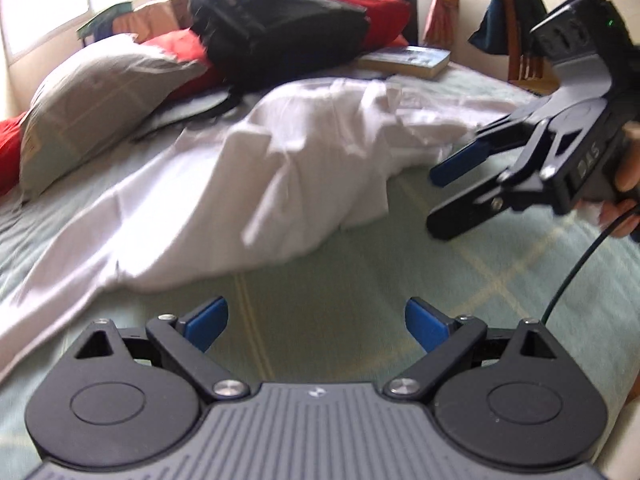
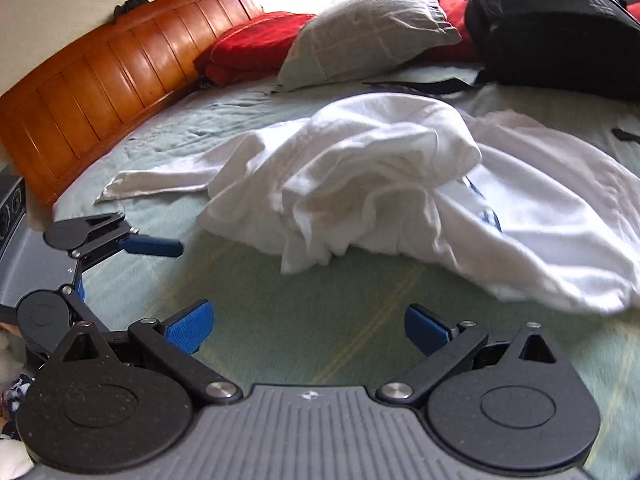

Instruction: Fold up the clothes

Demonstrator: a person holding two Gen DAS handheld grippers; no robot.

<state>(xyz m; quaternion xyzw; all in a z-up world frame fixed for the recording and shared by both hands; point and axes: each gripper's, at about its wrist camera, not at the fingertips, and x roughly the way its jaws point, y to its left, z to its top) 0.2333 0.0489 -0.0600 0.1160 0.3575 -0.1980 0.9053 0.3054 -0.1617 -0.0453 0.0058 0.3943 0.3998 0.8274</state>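
A crumpled white garment (image 1: 240, 172) lies spread on the green checked bedsheet (image 1: 360, 292); one sleeve trails toward the near left. In the right wrist view the same white garment (image 2: 380, 184) is bunched in the middle, with a blue print partly showing. My left gripper (image 1: 316, 322) is open above bare sheet, just short of the garment's near edge. My right gripper (image 1: 436, 196), held by a hand, is open beside the garment's right edge with nothing between its fingers. In its own view the right gripper (image 2: 308, 326) hovers over the sheet, and the left gripper (image 2: 128, 268) shows open at the far left.
A black backpack (image 1: 276, 24) sits behind the garment, with a grey pillow (image 1: 100, 96), red cushions (image 1: 376, 12) and a book (image 1: 408, 60) around it. A wooden headboard (image 2: 100, 80) borders the bed. Clothes hang over a chair (image 1: 516, 28) at the back right.
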